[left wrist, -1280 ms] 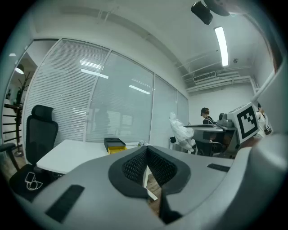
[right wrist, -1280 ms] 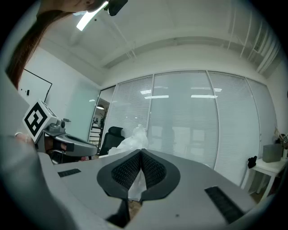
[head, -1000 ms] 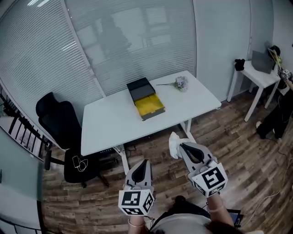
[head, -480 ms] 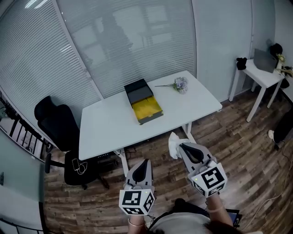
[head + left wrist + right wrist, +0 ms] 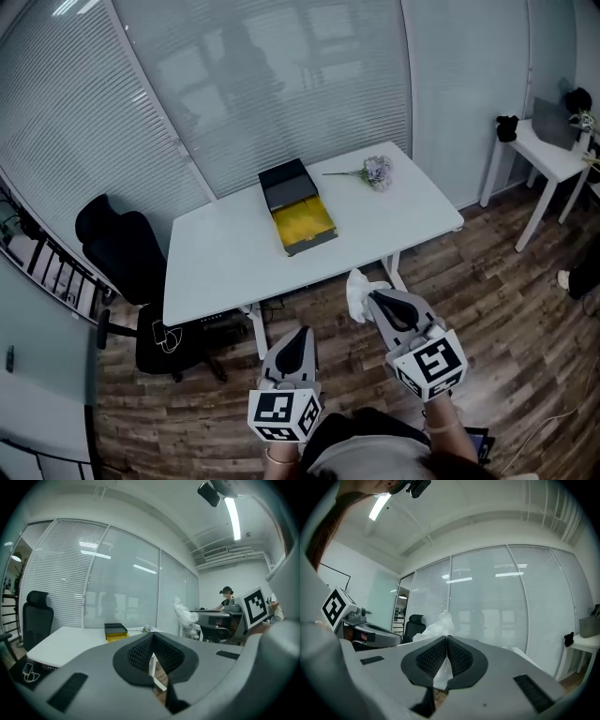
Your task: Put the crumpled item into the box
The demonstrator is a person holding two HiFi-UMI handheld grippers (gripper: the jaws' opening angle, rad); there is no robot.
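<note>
White table [image 5: 225, 258] on plank floor [image 5: 506, 309]; open box [image 5: 298, 217] near far edge. Right gripper [image 5: 368, 298] pinches crumpled item [image 5: 357, 292]; left gripper [image 5: 302, 331] closed, empty.

Left tool [image 5: 153, 637]: jaws closed tip to tip, nothing between them. Ahead, a white counter [image 5: 65, 639] carries a black box [image 5: 115, 631] with a yellow inside. A black office chair [image 5: 36, 616] stands at far left and a crumpled white item [image 5: 186, 617] hangs in the air right of centre.
</note>
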